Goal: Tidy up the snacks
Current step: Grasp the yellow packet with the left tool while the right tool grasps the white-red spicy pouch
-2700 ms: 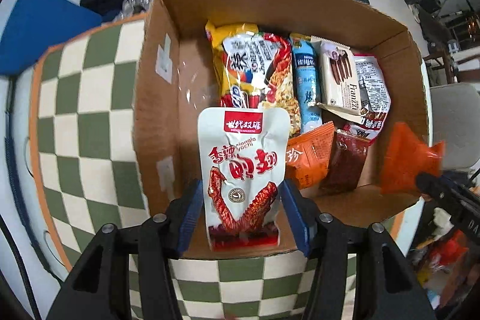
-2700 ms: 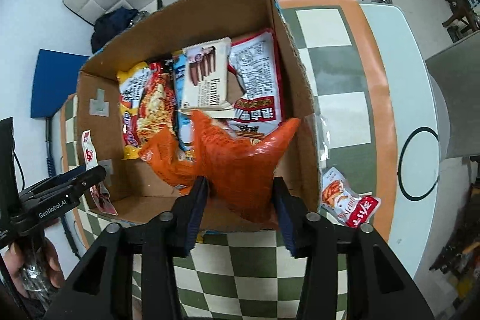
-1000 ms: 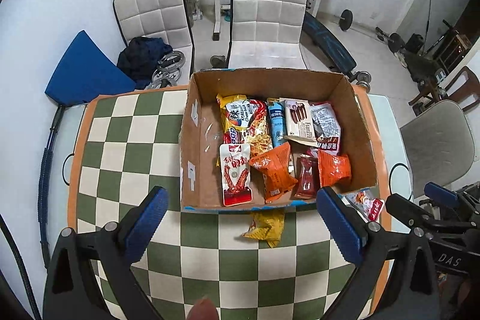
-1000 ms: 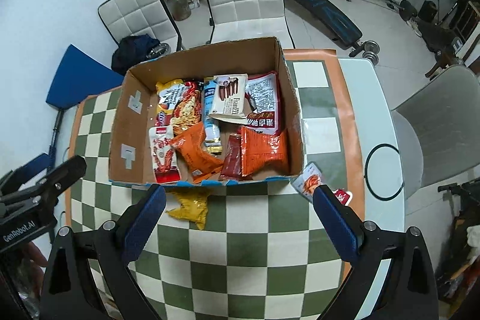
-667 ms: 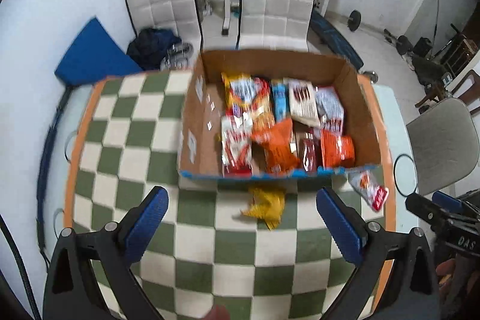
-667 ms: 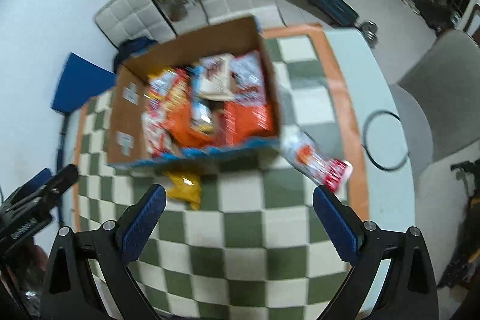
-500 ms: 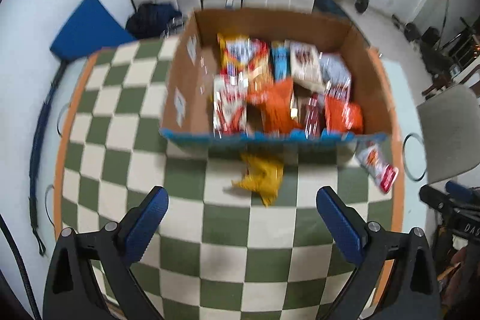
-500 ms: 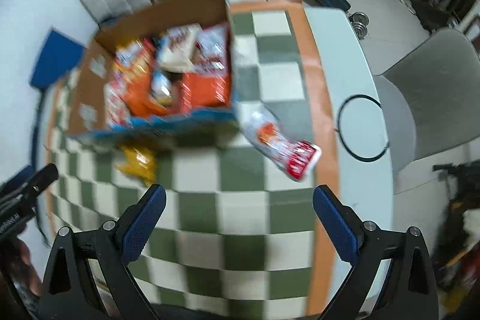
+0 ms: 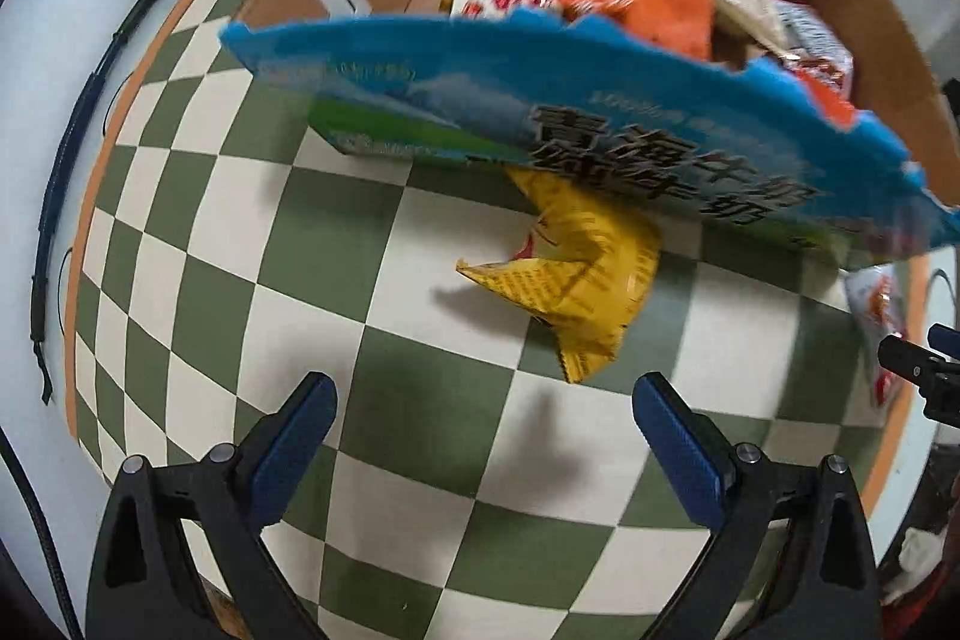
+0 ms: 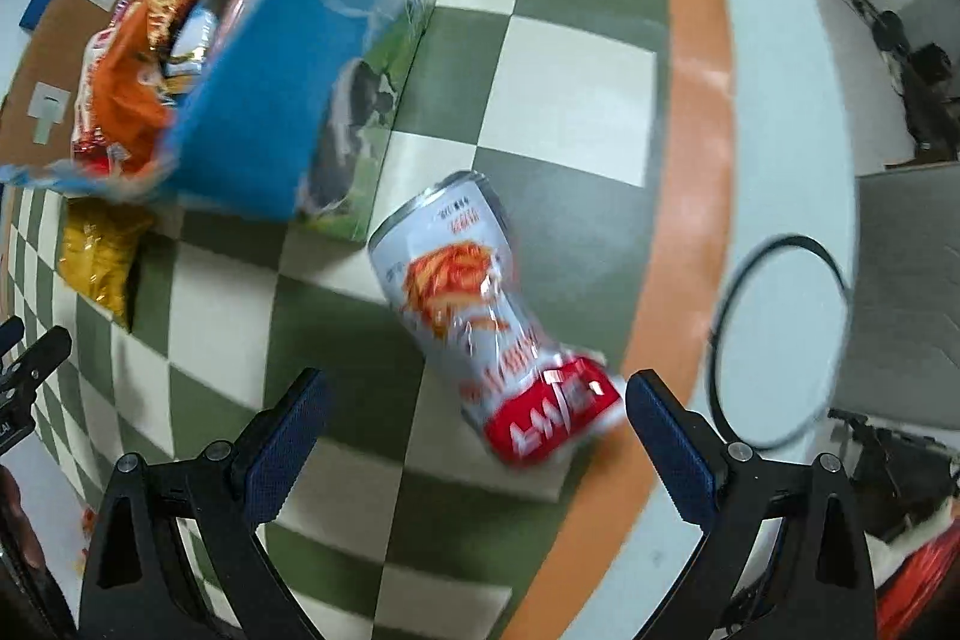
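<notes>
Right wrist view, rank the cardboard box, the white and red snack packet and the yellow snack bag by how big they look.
1. Cardboard box, easily the largest.
2. White and red snack packet, though it lies nearest the camera, which inflates it.
3. Yellow snack bag, smallest, but it sits at the distorted edge and is partly hidden by the box.

A: Where is free room near the left gripper (image 9: 483,421)?

B: Its jaws stand wide apart over bare checkered bench (image 9: 312,280). Ahead, the yellow snack bag (image 9: 576,280) lies against the carton's blue wall (image 9: 510,88), which blocks the way.

A: And the right gripper (image 10: 471,415)?

B: Also wide open; the white-and-red pouch (image 10: 486,322) lies between its fingers, just beside the carton corner (image 10: 354,112).
</notes>
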